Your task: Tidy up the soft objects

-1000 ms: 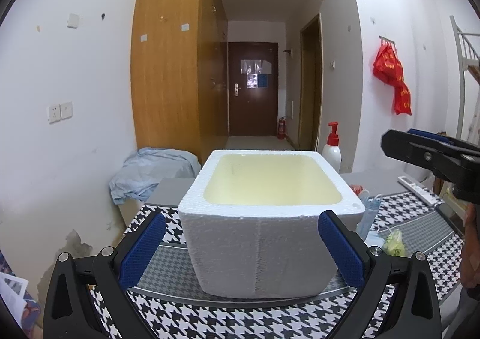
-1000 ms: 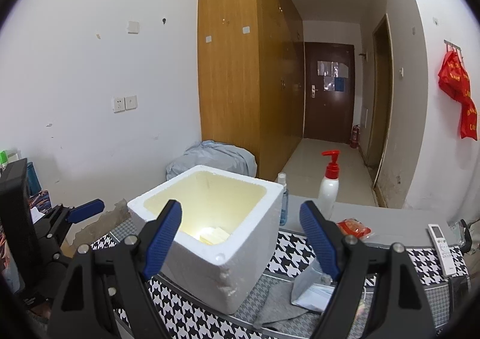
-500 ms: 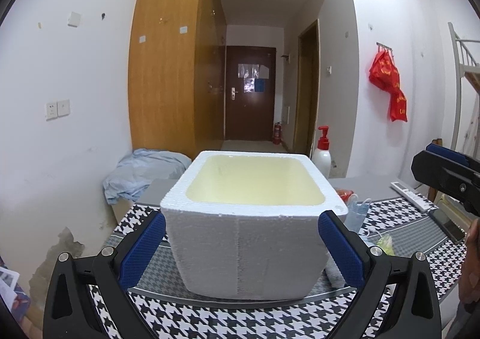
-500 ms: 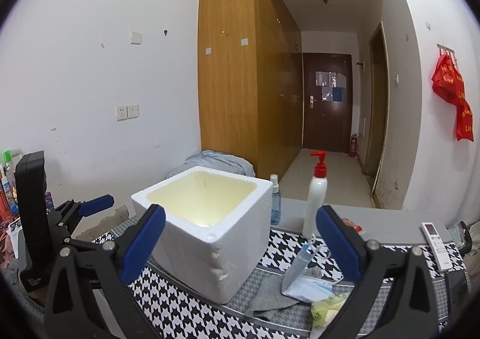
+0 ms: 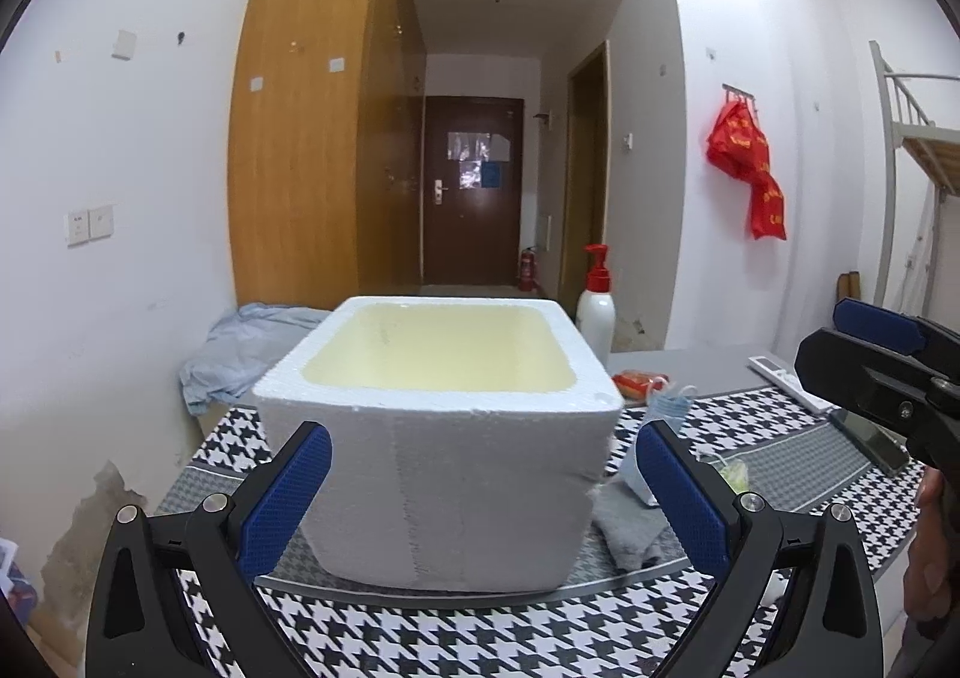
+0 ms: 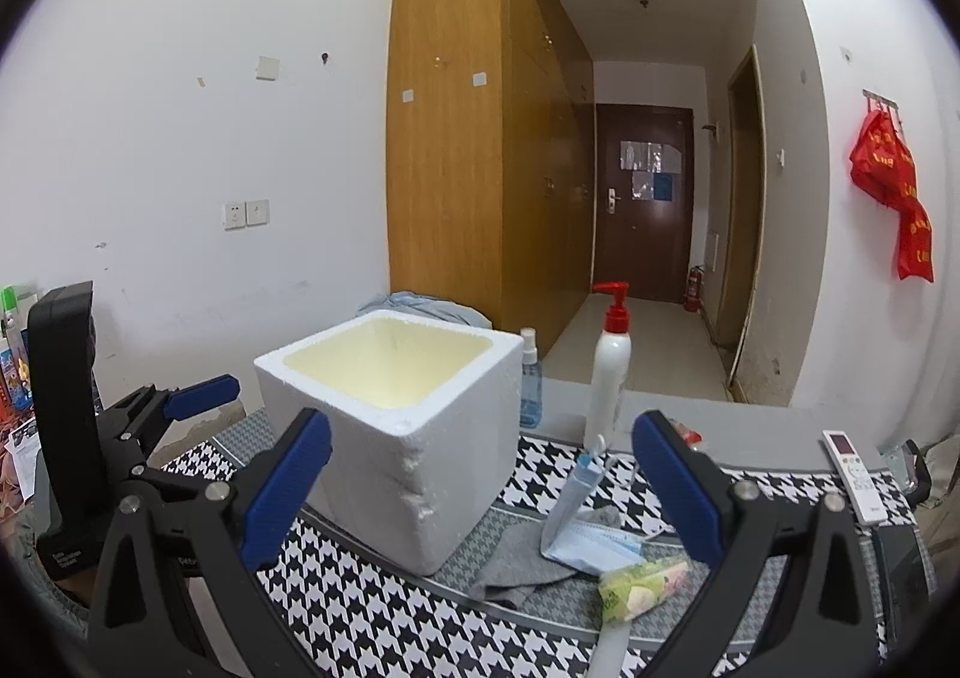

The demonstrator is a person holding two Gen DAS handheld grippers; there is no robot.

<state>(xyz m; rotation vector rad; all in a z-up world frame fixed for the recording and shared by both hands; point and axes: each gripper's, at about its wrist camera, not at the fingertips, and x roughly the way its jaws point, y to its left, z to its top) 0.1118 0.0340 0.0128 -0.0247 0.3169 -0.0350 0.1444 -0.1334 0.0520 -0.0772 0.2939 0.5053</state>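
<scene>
on the houndstooth mat: soft things lie at 4 o'clock of the foam box (image 6: pixel 396 426).
right gripper (image 6: pixel 480 489): you've spread its jaws to full width, nothing held.
left gripper (image 5: pixel 483 492): wide open, empty, box ahead.
change: box view dropped, interior now hidden.
targets: mask pack (image 6: pixel 591 528), grey cloth (image 6: pixel 522 558), green packet (image 6: pixel 642 588).
meaning: ready for your next pick.

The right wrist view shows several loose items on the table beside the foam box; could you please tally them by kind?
Grey folded cloth: 1
Blue face mask packet: 1
Green soft packet: 1
Red-capped white pump bottle: 1
Small clear blue spray bottle: 1
White remote control: 1
Red packet: 1
Total: 7
</scene>
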